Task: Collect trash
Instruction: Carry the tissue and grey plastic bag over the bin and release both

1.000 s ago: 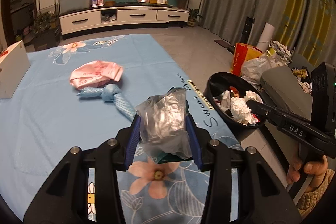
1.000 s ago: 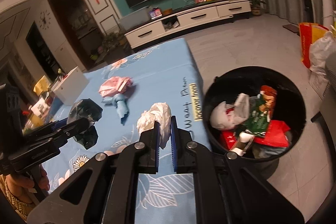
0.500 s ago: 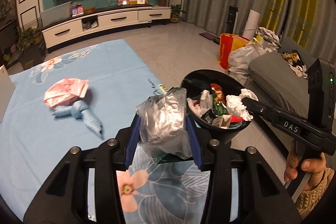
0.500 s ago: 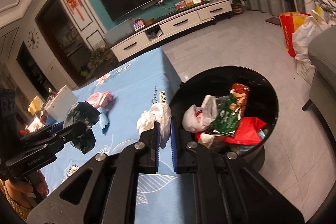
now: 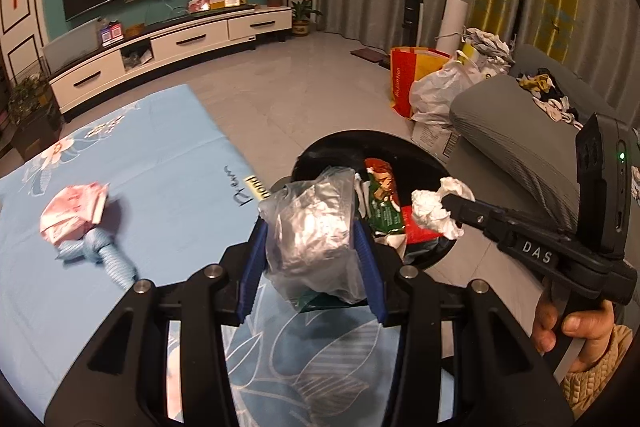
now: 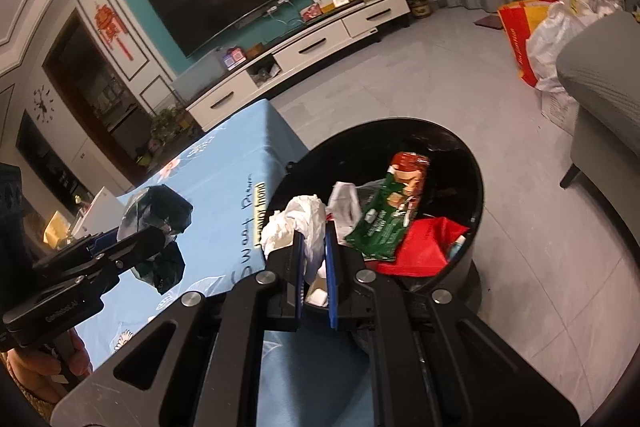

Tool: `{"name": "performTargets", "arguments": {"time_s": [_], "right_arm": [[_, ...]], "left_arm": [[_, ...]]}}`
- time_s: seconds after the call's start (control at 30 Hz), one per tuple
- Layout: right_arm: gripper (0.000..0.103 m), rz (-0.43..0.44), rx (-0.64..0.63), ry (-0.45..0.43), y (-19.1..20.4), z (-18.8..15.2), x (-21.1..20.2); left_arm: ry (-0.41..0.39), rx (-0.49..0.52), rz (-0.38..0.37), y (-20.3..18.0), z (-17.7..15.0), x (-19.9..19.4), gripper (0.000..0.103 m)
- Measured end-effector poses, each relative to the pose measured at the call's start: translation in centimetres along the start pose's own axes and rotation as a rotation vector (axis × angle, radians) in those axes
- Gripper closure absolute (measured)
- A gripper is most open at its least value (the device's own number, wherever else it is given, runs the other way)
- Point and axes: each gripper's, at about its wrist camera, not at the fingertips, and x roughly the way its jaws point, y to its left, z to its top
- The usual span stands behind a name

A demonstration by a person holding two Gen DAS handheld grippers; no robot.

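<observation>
**Claws loaded, both at the bin**

Left claw is clamped on a crumpled clear plastic bag, silvery and wrinkled, bulging out above and below the blue pads. It hangs over the near right edge of the tabletop, just beside the black trash bin. Right claw is pinched nearly closed on a wad of white tissue, which it holds right at the bin's near rim; the left wrist view shows that tissue over the bin's mouth.

And the surface: a light blue cloth with flower prints and dark script along its right edge. Far left on it lie a crumpled pink wrapper and, touching it on the near side, a knotted blue cloth.

Inside the bin: a green snack packet, something red, white scraps. Beyond, grey floor tiles, a white TV cabinet under a big dark screen, grey curtains, a grey sofa to the right with bags beside it.
</observation>
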Motion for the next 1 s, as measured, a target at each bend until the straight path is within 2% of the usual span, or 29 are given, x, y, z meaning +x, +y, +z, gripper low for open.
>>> {"name": "performTargets", "arguments": {"time_s": [0.57, 1.0], "right_arm": [[0.092, -0.081, 0.058, 0.03, -2.9, 0.6, 2.5], [0.089, -0.118, 0.051, 0.053, -3.4, 1.3, 5.2]], "left_arm": [[0.062, 0.067, -0.056, -3.4, 2.1, 6.9, 0.057], [0.128, 0.082, -0.044, -3.9, 2.5, 11.3, 0.054]]}}
